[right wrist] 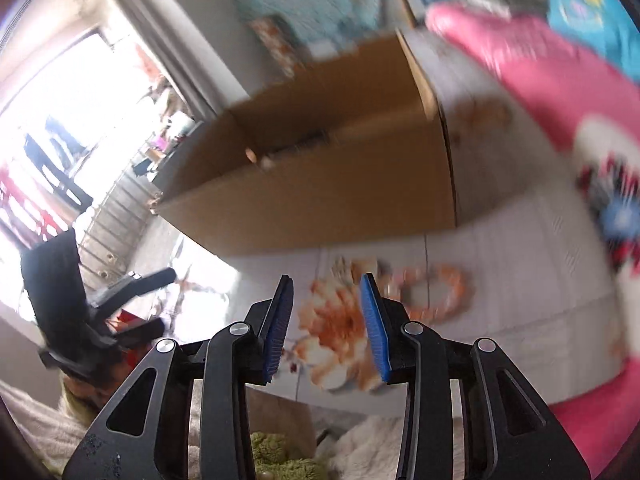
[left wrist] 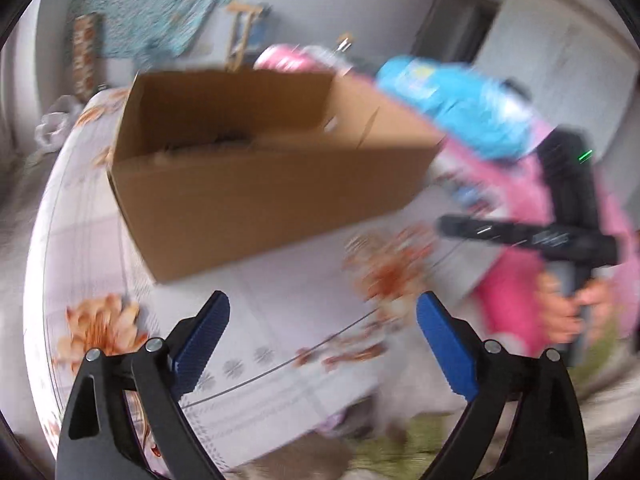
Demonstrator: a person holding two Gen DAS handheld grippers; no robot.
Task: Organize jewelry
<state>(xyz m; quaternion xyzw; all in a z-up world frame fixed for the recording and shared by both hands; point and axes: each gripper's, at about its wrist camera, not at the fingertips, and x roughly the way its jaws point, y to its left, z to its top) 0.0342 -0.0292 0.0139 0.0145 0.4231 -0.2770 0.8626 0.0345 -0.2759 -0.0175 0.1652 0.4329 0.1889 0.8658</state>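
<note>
An open cardboard box [left wrist: 256, 168] fills the upper middle of both wrist views, ahead of both grippers. The left gripper [left wrist: 322, 340] gapes wide and empty; the right gripper [right wrist: 326, 328] stands part-open, empty. Jewelry inside is too blurred to identify.

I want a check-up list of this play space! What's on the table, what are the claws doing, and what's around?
Surface: flowered tablecloth, orange blooms.
Job's things: open cardboard box; contents too blurred to name; no jewelry made out.
Clutter: pink bag, blue pack beside the box.
Grippers: left claw wide open, empty; right claw partly open, empty.
Cables: nothing seen.
Surroundings: bright window, teal cloth.
</note>
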